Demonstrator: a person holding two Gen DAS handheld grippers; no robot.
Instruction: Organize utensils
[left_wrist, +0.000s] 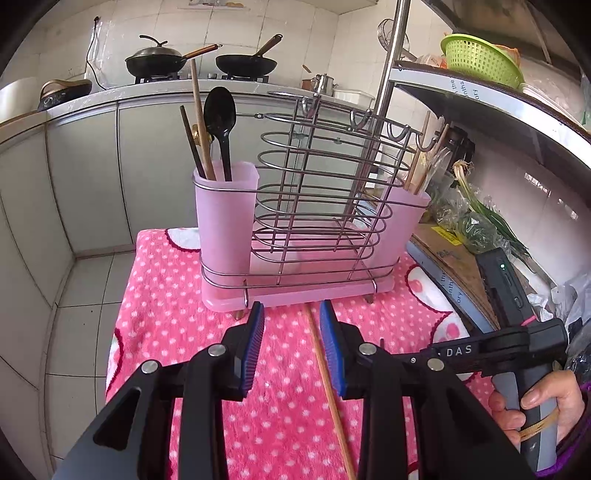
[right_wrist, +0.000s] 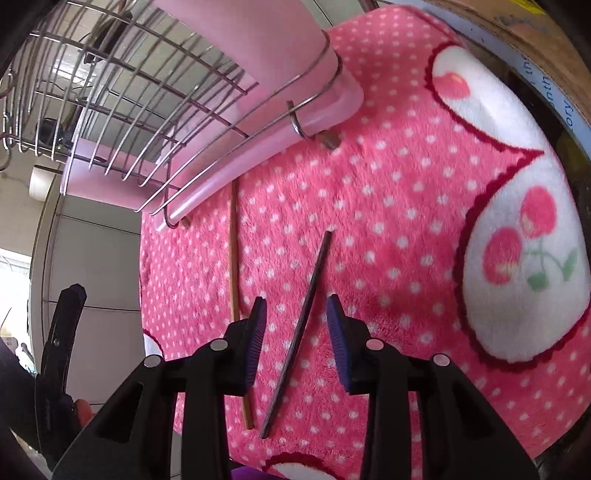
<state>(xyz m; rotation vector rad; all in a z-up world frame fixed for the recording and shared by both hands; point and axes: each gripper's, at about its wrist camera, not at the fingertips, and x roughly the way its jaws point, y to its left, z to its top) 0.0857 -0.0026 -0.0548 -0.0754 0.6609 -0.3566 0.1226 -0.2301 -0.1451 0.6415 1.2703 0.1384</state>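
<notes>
Kitchen backdrop, pink dotted towel (left_wrist: 177, 302) over a small table. On it, wire rack (left_wrist: 317, 206) with two pink cups: left cup (left_wrist: 225, 218) holding chopsticks and black spoon (left_wrist: 220, 122), right cup (left_wrist: 406, 221) holding wooden utensils. Left gripper (left_wrist: 291, 347) spread above light chopstick (left_wrist: 325, 373). Right gripper (right_wrist: 295, 339) tilted down, spread, straddling dark chopstick (right_wrist: 310, 295), not pinching.

Left gripper (left_wrist: 291, 314) jaws parted, empty, angled down. Right gripper (right_wrist: 296, 310) pitched steeply down, jaws parted, gripping nothing; right hand (left_wrist: 539, 410) clasps handle.
</notes>
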